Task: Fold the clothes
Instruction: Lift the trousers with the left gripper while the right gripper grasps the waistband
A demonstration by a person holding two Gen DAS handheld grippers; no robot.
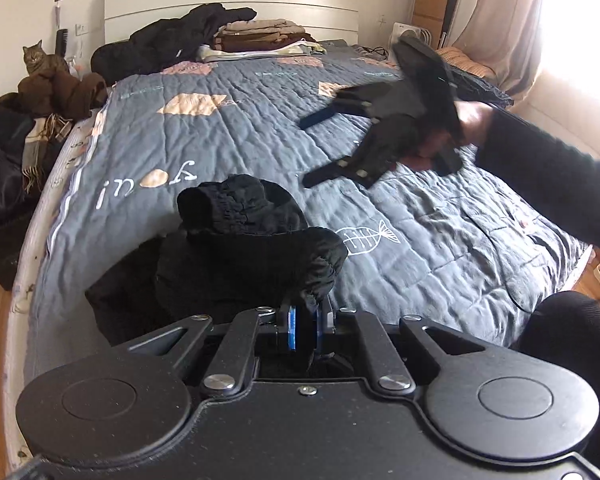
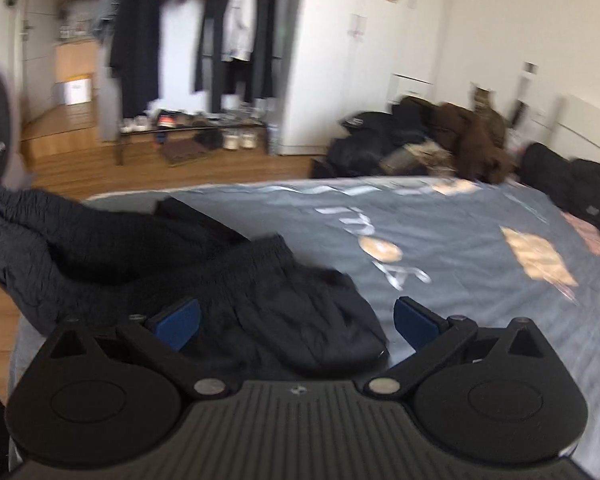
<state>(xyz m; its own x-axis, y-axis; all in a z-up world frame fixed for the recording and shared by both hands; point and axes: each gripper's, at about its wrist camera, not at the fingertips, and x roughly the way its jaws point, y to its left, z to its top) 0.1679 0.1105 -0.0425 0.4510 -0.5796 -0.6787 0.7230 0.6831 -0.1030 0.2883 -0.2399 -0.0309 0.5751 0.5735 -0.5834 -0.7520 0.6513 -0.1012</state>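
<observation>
Left gripper point(image 1: 305, 322): I read the jaws as nearly closed, blue pads point(image 1: 292, 328) clamped on a fold of the black garment point(image 1: 252, 256). The pinched edge is lifted; the rest of the garment lies bunched on the quilt point(image 1: 204, 148), near the foot of the bed and just ahead of the gripper. In the right wrist view the same garment point(image 2: 204, 280) runs from the left edge, where one end is raised, down to a spot between the right gripper's fingers.

Right gripper point(image 2: 296, 322): jaws spread wide, blue pads point(image 2: 178, 322) well apart, nothing held. The garment lies below and between the fingers; I cannot tell whether the pads touch it. In the left wrist view the right gripper point(image 1: 320, 148) hovers over the quilt, right of the garment and apart from it, with motion blur. The right hand point(image 1: 470, 122) shows behind the gripper body.

Surroundings:
- Folded stack point(image 1: 260, 38) at the headboard, beside a black coat point(image 1: 172, 44).
- Clothes pile point(image 1: 32, 120) beside the bed on the left.
- Cat point(image 1: 34, 58) behind that pile.
- Hanging clothes point(image 2: 196, 32) across the room; this view is blurred.
</observation>
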